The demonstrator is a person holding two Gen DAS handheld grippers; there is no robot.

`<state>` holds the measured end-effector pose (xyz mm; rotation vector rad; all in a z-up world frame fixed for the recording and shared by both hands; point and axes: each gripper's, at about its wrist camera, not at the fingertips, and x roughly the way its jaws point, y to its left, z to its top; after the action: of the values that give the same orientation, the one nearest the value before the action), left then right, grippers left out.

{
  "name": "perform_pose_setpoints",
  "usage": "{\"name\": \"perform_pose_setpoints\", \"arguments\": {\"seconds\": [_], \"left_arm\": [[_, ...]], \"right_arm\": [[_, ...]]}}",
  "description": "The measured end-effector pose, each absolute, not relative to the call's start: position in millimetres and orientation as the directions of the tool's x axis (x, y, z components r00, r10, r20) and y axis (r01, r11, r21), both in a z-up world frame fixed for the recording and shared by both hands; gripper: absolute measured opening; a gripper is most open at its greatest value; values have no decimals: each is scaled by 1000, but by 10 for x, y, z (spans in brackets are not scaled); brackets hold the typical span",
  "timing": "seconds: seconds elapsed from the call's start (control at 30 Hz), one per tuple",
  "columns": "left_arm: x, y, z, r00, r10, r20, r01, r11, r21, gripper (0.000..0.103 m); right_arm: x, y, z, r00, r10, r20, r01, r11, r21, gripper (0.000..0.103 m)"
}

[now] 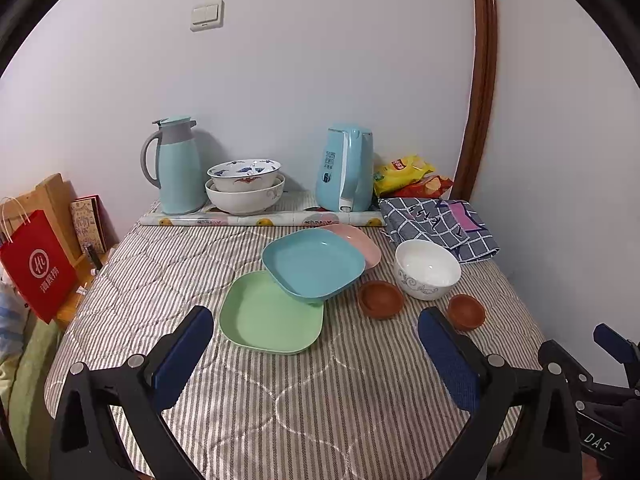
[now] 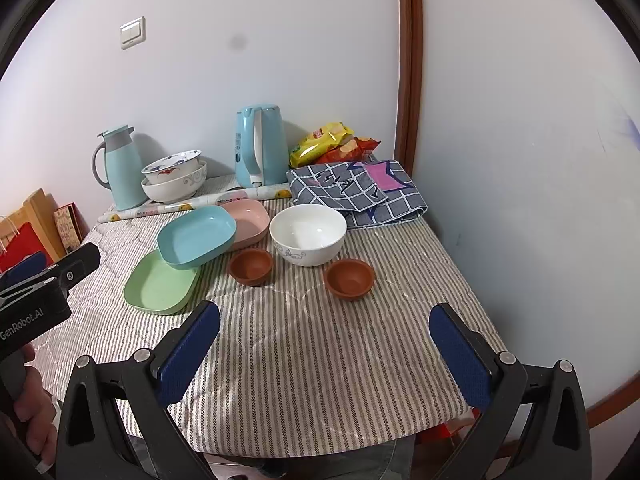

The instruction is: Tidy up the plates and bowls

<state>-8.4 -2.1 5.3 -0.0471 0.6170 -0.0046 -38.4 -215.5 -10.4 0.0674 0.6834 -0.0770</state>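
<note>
Both the left gripper point(image 1: 316, 354) and right gripper point(image 2: 324, 344) hang released, grasping nothing. The blue plate point(image 1: 314, 264) overlaps the green plate point(image 1: 270, 316); the pink plate point(image 1: 362, 240) at two o'clock seems tucked beneath.

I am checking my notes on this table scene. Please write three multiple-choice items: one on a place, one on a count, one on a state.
1. The blue plate rests on:
A. the green plate and pink plate
B. the white bowl
C. the kettle

2. Small brown bowls on the cloth:
A. one
B. two
C. four

3. The right claw is:
A. shut on a bowl
B. open, holding nothing
C. shut on a plate

Answers:
1 A, it overlaps the green plate and pink plate.
2 B, the pair flanks the white bowl.
3 B, only cloth lies between its pads.
</note>
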Motion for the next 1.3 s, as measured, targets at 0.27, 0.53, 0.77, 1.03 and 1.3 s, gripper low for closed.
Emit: {"name": "perform_pose_setpoints", "arguments": {"seconds": [0.27, 0.53, 0.77, 1.03, 1.3], "left_arm": [[-80, -34, 50, 815, -57, -577, 17, 997, -75, 103], [-80, -84, 26, 811, -81, -579, 40, 996, -83, 103], [-55, -81, -5, 803, -95, -588, 45, 994, -98, 103], [-50, -103, -20, 801, -100, -590, 52, 994, -97, 103], [-59, -100, -41, 799, -99, -593, 50, 994, -99, 103]], "right_arm": [[-389, -2145, -116, 775, -55, -630, 98, 995, 34, 103], [-404, -2158, -116, 777, -54, -627, 99, 994, 38, 103], [-403, -2165, -129, 776, -55, -629, 103, 994, 39, 103], [-397, -2159, -129, 774, -57, -630, 102, 994, 35, 103], [-398, -2151, -124, 775, -59, -630, 106, 994, 37, 103]]}}
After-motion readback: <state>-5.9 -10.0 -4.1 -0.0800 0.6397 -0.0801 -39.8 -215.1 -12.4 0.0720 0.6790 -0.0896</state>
